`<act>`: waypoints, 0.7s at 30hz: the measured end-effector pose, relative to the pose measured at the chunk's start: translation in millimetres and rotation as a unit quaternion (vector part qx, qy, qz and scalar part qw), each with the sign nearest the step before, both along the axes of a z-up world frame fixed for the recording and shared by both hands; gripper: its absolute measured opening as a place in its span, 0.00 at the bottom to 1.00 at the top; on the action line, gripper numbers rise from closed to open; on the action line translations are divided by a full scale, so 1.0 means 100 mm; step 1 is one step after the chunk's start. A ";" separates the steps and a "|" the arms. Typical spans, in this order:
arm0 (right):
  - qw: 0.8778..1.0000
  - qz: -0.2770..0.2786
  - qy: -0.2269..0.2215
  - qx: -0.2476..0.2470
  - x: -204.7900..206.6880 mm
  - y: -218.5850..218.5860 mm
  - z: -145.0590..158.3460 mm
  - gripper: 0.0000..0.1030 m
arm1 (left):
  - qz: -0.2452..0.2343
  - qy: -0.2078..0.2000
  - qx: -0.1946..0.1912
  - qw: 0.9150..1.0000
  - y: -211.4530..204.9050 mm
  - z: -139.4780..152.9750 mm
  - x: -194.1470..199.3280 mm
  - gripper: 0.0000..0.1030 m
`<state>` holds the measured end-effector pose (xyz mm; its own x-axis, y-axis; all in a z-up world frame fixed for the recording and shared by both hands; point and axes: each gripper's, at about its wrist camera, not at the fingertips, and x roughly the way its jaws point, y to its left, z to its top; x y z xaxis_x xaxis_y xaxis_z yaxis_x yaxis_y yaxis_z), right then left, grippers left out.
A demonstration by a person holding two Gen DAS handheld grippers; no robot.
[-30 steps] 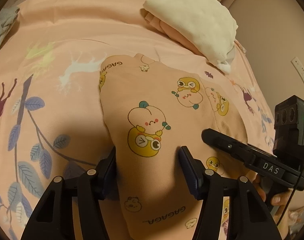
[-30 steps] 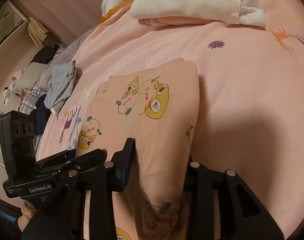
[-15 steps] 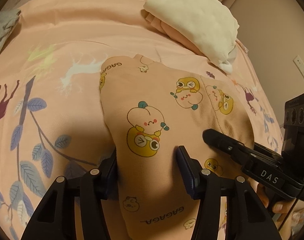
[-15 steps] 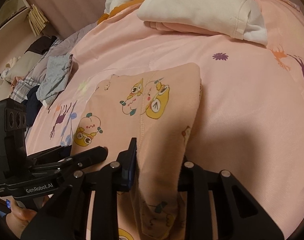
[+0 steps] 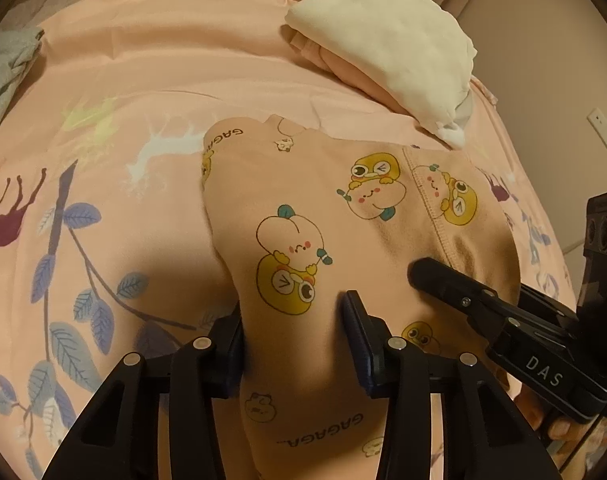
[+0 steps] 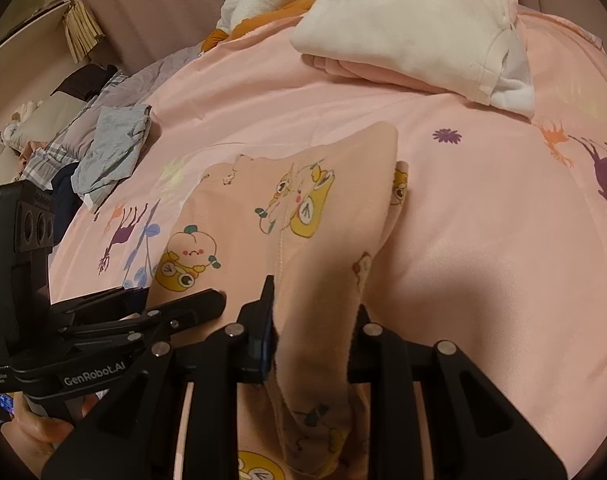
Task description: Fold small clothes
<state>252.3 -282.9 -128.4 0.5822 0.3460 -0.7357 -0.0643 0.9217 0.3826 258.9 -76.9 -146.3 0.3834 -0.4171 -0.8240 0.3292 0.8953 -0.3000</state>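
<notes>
Both grippers clamped on near edge of peach cartoon-print garment (image 5: 303, 208): left gripper (image 5: 293, 320) pinching a raised fold at its left side, right gripper (image 6: 311, 320) pinching the right-hand fold. Lying flat farther out on pink bedsheet (image 5: 143, 80), near a cream folded stack (image 5: 383, 40). Grey clothes (image 6: 111, 140) well apart at bed's edge.

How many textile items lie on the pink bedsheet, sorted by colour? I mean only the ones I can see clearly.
Peach, cartoon print: 1, the garment held by both the left gripper and the right gripper.
Cream-white: 1, the folded top.
Pink: 1, the folded piece under it.
Grey: 1, the crumpled cloth.
Total: 4
</notes>
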 end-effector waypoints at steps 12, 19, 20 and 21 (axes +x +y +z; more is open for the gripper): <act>1.000 -0.002 -0.016 -0.006 -0.10 0.09 0.11 0.22 | 0.000 -0.014 0.014 1.000 0.00 0.04 -0.06 0.36; 1.000 0.002 -0.025 -0.005 -0.17 0.12 0.18 0.22 | 0.001 -0.017 0.015 1.000 0.01 0.06 -0.09 0.35; 1.000 0.002 -0.025 -0.005 -0.18 0.13 0.19 0.22 | 0.001 -0.017 0.015 1.000 0.01 0.06 -0.08 0.35; 1.000 0.002 -0.026 -0.004 -0.18 0.13 0.19 0.22 | 0.000 -0.017 0.014 1.000 0.02 0.06 -0.09 0.35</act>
